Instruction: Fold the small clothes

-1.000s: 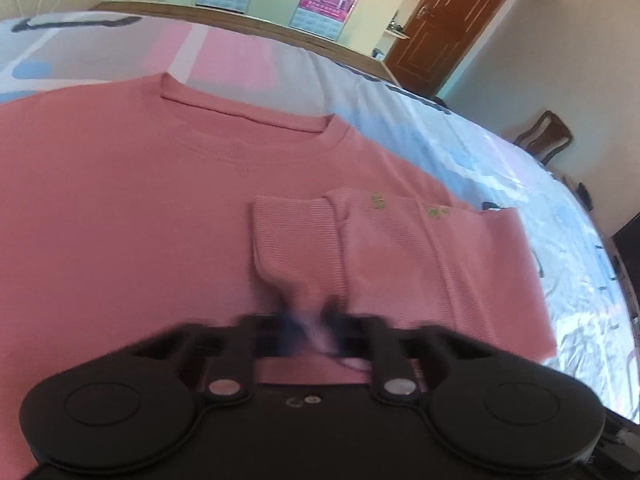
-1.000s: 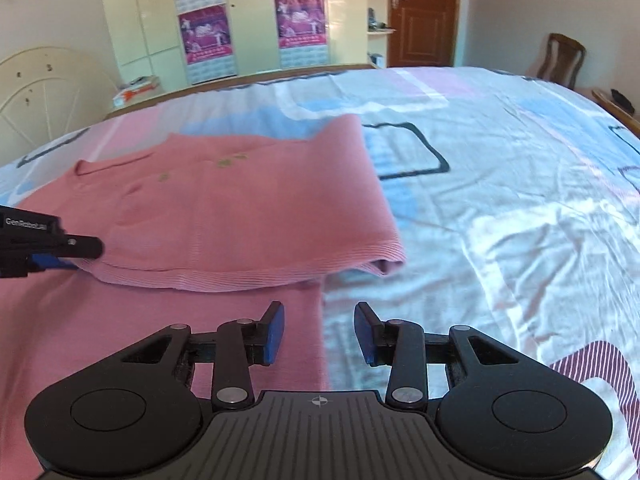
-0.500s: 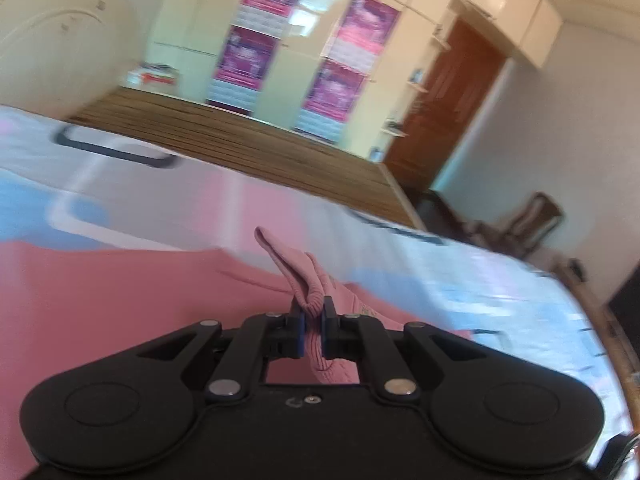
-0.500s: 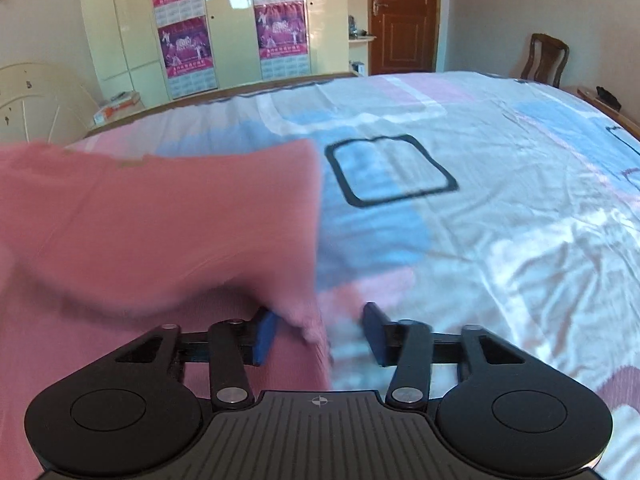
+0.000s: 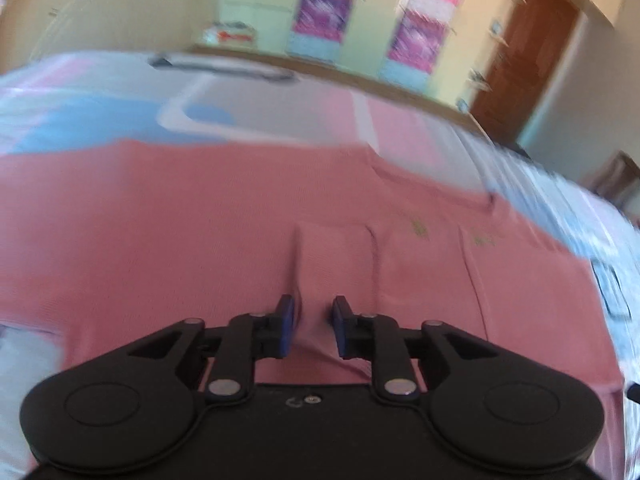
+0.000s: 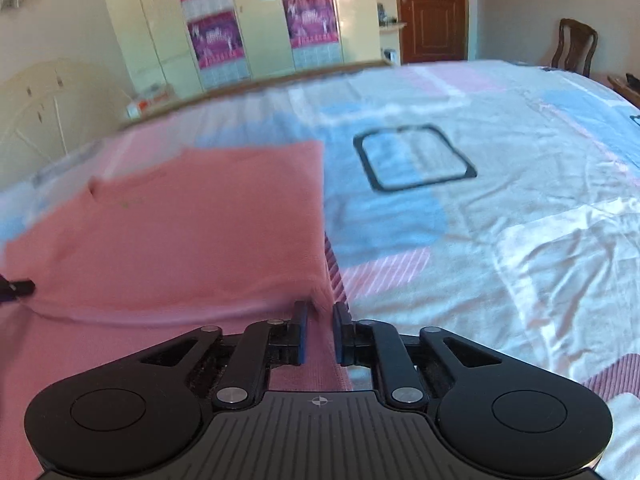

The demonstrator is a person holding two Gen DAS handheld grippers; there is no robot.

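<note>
Pink sweater [image 5: 168, 240] lies half folded on bed [image 6: 520, 208]; left gripper [image 5: 313, 326], jaws just opening, lets cuff [image 5: 334, 256] loose, right gripper [image 6: 320, 332], jaws closing, pinches hem corner [image 6: 318, 294], thin grip may slip and fold falls crooked.

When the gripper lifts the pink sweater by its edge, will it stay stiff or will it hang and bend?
The pink sweater will probably hang limp: its side already lies folded over the body with soft, rounded edges. It looks light, being a thin knit lying flat on the bed sheet. The ribbed hem at the right gripper should give some grip, so slipping seems unlikely.
</note>
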